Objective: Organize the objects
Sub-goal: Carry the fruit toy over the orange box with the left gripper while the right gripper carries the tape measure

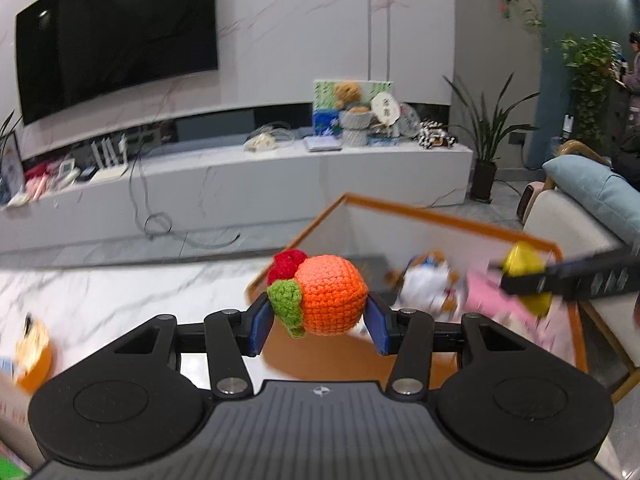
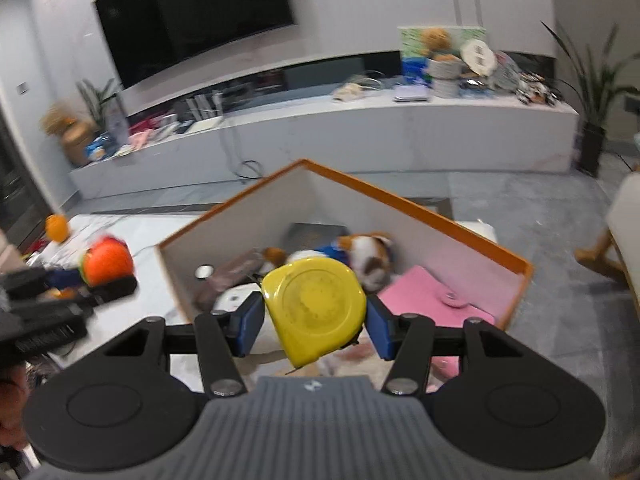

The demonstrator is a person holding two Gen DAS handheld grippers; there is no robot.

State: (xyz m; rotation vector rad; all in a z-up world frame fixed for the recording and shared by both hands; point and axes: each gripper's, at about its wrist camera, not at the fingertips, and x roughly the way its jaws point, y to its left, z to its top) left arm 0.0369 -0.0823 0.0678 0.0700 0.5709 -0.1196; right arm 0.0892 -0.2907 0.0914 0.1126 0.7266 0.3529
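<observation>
Orange-rimmed box point(image 2: 420, 208): ahead of and below both hand-held grippers
Left hand-held gripper point(image 1: 320, 320): clamped on crochet orange point(image 1: 330, 294), at box's left edge
Right hand-held gripper point(image 2: 316, 320): clamped on yellow tape measure point(image 2: 314, 304), over the box, nearer

Orange crocheted ball point(image 1: 330, 294) and yellow tape measure point(image 2: 316, 308), each pinched aloft above orange-rimmed box point(image 2: 420, 206).

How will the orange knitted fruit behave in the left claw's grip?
The knitted fruit looks soft, so it probably squashes slightly between the left claw pads. Its yarn surface likely resists slipping. Being round, it may roll once dropped into the box.
</observation>
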